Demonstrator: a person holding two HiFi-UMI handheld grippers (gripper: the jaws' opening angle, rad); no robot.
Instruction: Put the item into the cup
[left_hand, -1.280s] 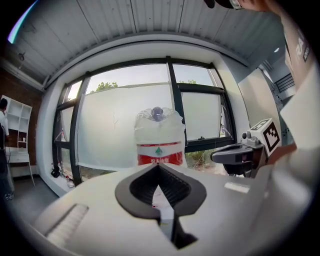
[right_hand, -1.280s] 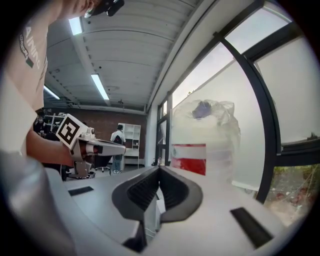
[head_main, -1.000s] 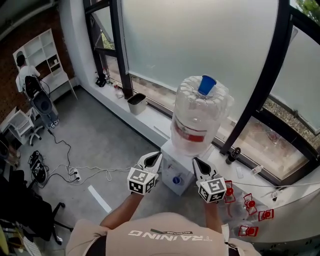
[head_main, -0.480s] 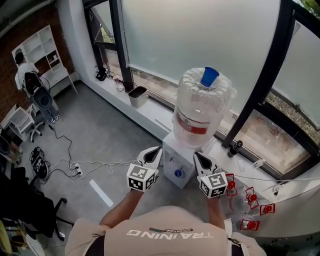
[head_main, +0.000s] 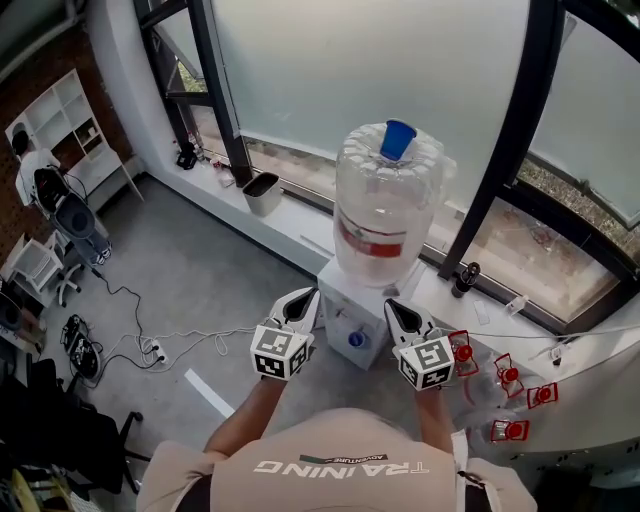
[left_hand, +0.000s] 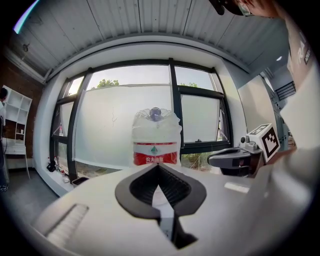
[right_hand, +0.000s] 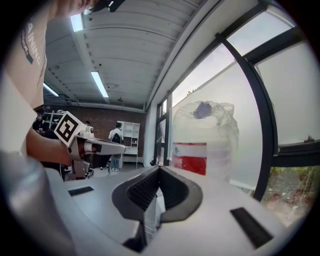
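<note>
**Little moves but my viewpoint; both grippers ride shut and empty**

Across the last second the head view slides a little, so the large clear ribbed water bottle (head_main: 385, 215) on its white box-shaped dispenser (head_main: 340, 312) sits a touch further left and nearer. The left gripper (head_main: 308, 297) and right gripper (head_main: 392, 306) hold the same side-by-side pose in front of the dispenser. In their own views both pairs of jaws are pressed together with nothing between them, left (left_hand: 157, 168) and right (right_hand: 159, 169). I judge nothing is being carried toward a cup at this moment.

The small blue tapered plastic cup (head_main: 397, 138) stands on top of the bottle, mouth up as far as I can see. Its inside is hidden from me. Which thing is the item I cannot tell. Small red-and-clear pieces (head_main: 508, 375) lie on the white counter (head_main: 600, 400) just right of the right gripper.
</note>
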